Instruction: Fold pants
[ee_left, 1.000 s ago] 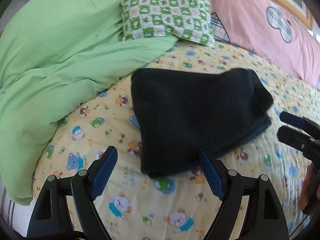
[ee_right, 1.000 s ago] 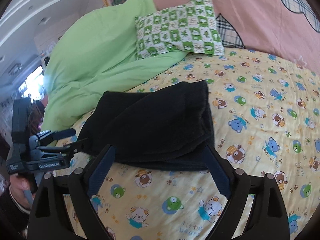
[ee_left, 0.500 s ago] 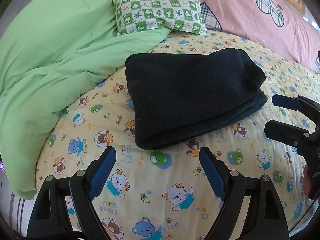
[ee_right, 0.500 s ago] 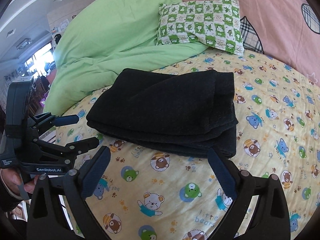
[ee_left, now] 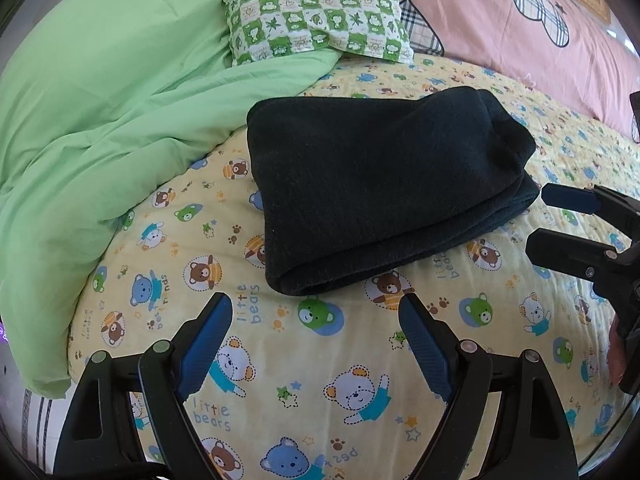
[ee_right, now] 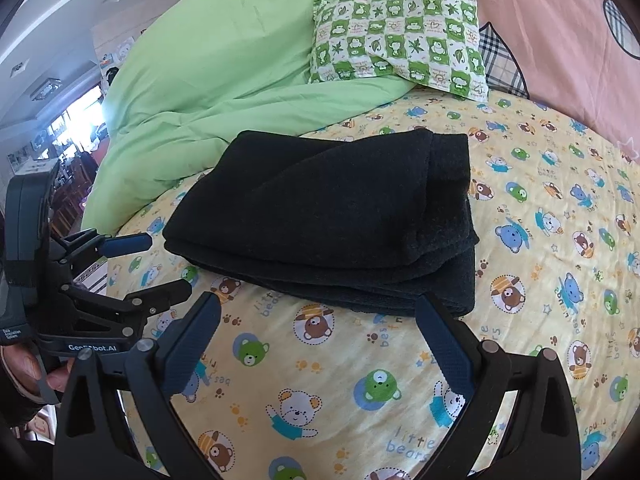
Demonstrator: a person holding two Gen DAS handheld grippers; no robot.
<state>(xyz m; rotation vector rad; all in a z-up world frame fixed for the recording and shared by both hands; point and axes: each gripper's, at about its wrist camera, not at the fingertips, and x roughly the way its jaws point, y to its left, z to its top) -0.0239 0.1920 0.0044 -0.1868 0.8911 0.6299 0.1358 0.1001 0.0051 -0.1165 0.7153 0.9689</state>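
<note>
Left wrist view: pants [ee_left: 380,184] folded mid-bedsheet [ee_left: 360,360], soft, thick, limp; both grippers [ee_left: 316,340] [ee_right: 316,340] released, empty; best pinched at layered near edge.

Green quilt [ee_left: 100,128] — checked pillow [ee_left: 316,12] — bear-print sheet [ee_left: 320,380]

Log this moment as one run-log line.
pants: folded, on bed sheet | left hand-held gripper: open, empty | right hand-held gripper: open, empty

Backed off the folded pants

I've drawn both grippers clear of the black pants [ee_left: 380,188]; my right gripper [ee_right: 316,332] has just opened wider, empty.
</note>
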